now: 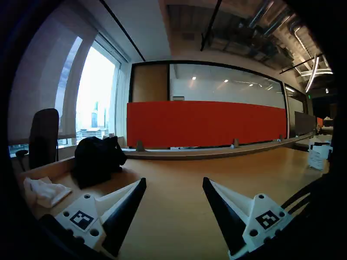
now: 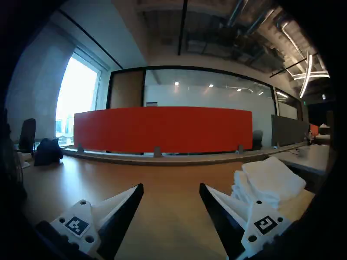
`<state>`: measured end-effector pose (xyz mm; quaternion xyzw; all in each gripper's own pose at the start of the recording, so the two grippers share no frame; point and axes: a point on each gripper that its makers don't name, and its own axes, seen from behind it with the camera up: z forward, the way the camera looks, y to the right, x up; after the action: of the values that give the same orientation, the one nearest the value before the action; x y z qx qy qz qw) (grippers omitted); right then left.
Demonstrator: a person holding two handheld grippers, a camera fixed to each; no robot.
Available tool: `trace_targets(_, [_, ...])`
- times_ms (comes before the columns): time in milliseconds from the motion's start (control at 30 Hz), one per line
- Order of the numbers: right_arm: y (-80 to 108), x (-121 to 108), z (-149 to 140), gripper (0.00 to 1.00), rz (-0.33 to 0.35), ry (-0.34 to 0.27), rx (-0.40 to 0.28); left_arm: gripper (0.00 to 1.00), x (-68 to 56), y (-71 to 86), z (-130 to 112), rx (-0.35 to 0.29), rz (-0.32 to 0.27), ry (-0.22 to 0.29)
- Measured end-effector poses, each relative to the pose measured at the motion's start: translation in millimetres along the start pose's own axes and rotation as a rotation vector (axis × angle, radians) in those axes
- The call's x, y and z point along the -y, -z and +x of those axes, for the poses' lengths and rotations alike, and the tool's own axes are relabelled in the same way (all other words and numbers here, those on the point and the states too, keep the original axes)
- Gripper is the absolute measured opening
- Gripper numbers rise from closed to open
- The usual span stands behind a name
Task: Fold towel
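Your left gripper [image 1: 174,180] sits nearest the lens in the left gripper view. It has two white plastic fingers with black wedge-shaped inner faces that taper to points, and each carries a square black-and-white marker at its base. They stand spread wide apart with nothing between them but bare tabletop. Your right gripper [image 2: 171,185] looks the same in the right gripper view, fingers parted and holding nothing. Both hang low over the table [image 1: 182,208], a smooth, pale wood surface with a soft sheen.

The crumpled towel [image 1: 45,191] lies at the far left of the left gripper view, a soft, white, rumpled heap close to the table's left edge and apart from the fingers. Just behind it slumps a black bag [image 1: 97,158] of matte fabric, lumpy in outline; you cannot tell what it holds. In the right gripper view a pile of folded towels [image 2: 269,182] rests just beyond the right finger. It is thick white cloth in neat rectangular layers with rounded folds, near the table's right edge.

A long red divider [image 1: 204,123], flat and matte, runs along the table's far edge on small grey feet. A dark high-backed chair [image 1: 43,136] stands past the left edge by a bright window [image 1: 93,99]. Between the fingers and the divider the wood lies open, with the bag and towels off to the sides
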<state>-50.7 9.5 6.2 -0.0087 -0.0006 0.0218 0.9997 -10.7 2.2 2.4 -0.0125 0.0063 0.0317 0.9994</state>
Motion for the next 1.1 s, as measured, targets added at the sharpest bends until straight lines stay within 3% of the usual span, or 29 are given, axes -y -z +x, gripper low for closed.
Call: trace_targets(1100, [-0.1,0.1,-0.7,1.00,0.001,-0.001,0.001,0.96,1.1,-0.8,-2.8,-0.001,0.000,0.000])
